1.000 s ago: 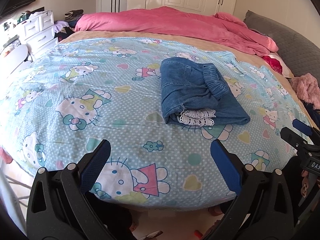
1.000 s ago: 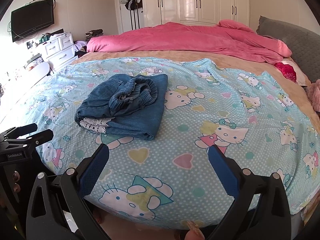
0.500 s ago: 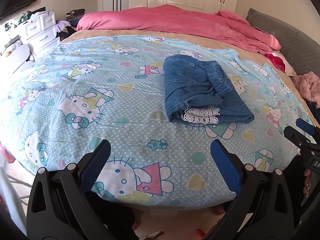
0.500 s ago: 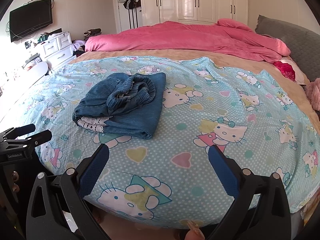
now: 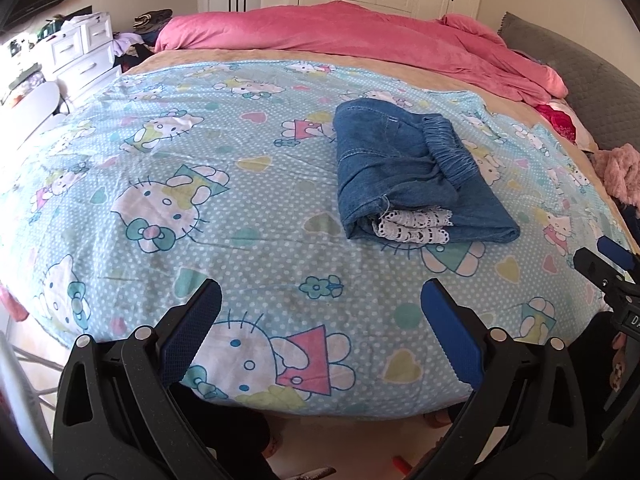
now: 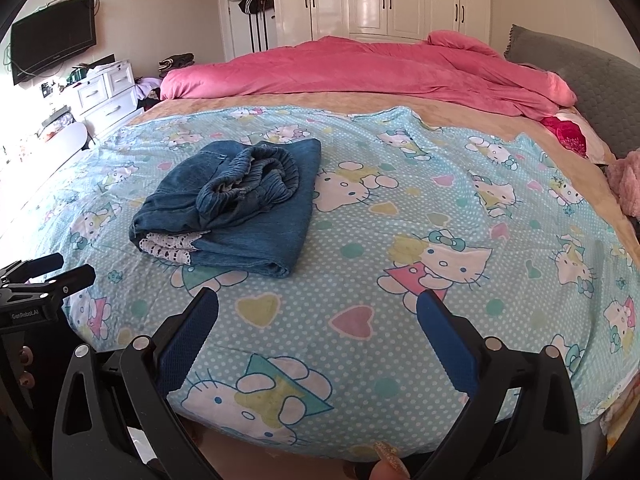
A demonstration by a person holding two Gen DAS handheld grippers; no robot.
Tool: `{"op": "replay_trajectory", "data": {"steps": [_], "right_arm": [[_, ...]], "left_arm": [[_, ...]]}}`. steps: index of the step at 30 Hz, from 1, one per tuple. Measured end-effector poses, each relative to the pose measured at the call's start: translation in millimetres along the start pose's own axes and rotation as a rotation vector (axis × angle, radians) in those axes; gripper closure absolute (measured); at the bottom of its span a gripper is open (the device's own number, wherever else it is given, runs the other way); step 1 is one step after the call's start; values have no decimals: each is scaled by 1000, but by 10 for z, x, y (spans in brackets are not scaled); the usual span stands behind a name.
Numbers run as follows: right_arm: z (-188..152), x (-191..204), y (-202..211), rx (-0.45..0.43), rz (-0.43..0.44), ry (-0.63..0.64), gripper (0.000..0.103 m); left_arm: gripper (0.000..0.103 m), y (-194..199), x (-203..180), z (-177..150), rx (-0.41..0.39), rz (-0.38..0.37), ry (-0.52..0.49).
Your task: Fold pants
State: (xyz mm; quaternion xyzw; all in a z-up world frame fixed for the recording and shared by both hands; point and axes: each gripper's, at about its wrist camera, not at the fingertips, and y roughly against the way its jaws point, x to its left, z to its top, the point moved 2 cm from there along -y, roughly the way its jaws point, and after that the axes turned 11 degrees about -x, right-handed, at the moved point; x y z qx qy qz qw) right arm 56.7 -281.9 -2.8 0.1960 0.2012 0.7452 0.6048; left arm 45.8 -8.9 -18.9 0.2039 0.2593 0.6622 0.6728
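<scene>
A: So, where are the denim pants (image 5: 404, 168) lying?

B: On the bed, on the light blue Hello Kitty sheet (image 5: 224, 184), folded into a compact bundle. The elastic waistband (image 6: 256, 176) is bunched on top, and a white lace hem (image 5: 412, 228) sticks out of the near end of the fold.

A: And the tongs?

B: The left tongs (image 5: 320, 312) are released, blue pads wide apart, hanging over the near edge of the bed with nothing between them. The pants lie ahead and a little to their right, well apart from them. The right tongs (image 6: 318, 320) are spread open and empty too; from that camera the pants sit ahead and to the left.

A: Do the two tongs see each other?

B: Yes, the right tongs' tips show at the right edge of the left view, and the left tongs' at the left edge of the right view.

A: What is behind?

B: A pink duvet (image 6: 360, 68) heaped at the far side, white wardrobes (image 6: 384, 0), a wall television (image 6: 52, 50)
</scene>
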Motion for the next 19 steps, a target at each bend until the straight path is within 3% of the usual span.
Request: {"op": "replay_trajectory", "data": {"steps": [7,12,16,19], "right_arm": [[0,-80,-80,14,-20,-12,4],[49,-260,-145,13,-56,-25,4],[184,-752,-228,11,-134,-79,4],[309,-1434,-410,16,-290,-103,4]], "left_arm": [[9,-68,78,12,11,25,-4],[9,-194,370,85,33,46,48],[9,-479,885,309,65,164,76],[9,-766,1363,547,69,280,99]]}}
